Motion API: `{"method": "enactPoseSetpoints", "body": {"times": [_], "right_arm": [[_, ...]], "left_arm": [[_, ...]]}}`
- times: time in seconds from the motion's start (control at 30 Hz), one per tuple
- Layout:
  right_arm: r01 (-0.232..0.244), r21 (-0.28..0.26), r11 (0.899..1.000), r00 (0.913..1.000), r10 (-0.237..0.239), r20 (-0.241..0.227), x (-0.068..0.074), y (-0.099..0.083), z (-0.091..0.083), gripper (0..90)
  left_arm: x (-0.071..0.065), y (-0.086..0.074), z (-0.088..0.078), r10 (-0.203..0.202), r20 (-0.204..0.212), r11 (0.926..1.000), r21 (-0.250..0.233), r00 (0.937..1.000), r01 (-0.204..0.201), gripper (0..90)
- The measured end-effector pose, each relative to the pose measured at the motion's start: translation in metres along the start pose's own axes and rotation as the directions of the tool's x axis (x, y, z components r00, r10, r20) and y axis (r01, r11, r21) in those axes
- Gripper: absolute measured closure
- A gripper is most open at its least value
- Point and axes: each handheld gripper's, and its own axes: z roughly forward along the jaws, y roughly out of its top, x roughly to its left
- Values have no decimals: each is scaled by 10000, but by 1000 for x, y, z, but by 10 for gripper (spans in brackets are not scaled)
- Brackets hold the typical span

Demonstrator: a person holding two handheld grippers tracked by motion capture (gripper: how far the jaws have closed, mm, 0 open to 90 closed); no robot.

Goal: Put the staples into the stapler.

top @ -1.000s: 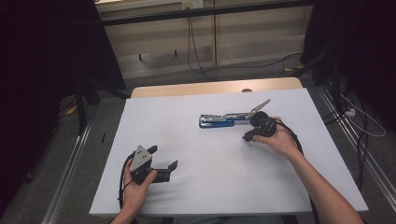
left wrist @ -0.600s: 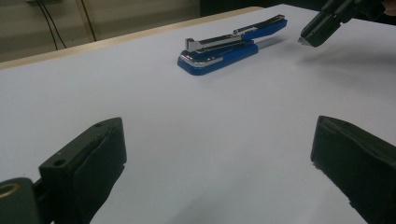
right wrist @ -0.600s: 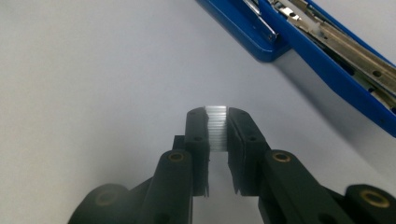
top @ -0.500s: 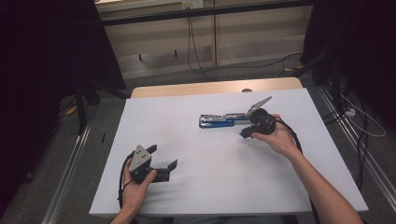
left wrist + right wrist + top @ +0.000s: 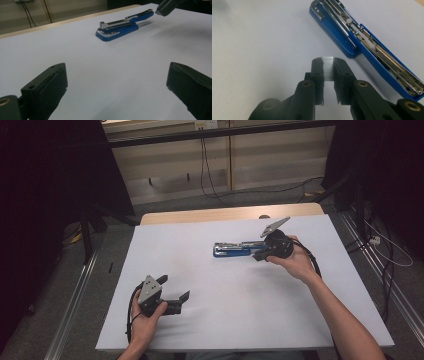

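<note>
Loading a strip of staples [image 5: 327,68] into the opened blue stapler [image 5: 235,250].

Right gripper [image 5: 327,75] clamped on the pale, ribbed strip, just beside the stapler's shiny metal channel, mid-counter [image 5: 225,320]. Best lined up lengthwise with the channel, lowered flat, released only once seated. Left gripper [image 5: 172,292] well apart from the stapler, nearer the person, jaws wide open, empty.

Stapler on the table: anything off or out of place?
The blue stapler lies flipped open flat on the white table, its metal staple channel exposed. That fits reloading: the right gripper is shut on a strip of staples just beside it. The left gripper rests open, apart. Nothing spilled or visibly damaged.
</note>
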Motion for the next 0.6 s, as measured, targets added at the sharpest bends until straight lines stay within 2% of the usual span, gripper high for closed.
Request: {"method": "enactPoseSetpoints", "body": {"times": [0.6], "right_arm": [[257,-500,9984,9992,-241,328,-6,28,-2,796]], "left_arm": [[1,0,-1,-54,69,10000,13,10000,54,35]]}}
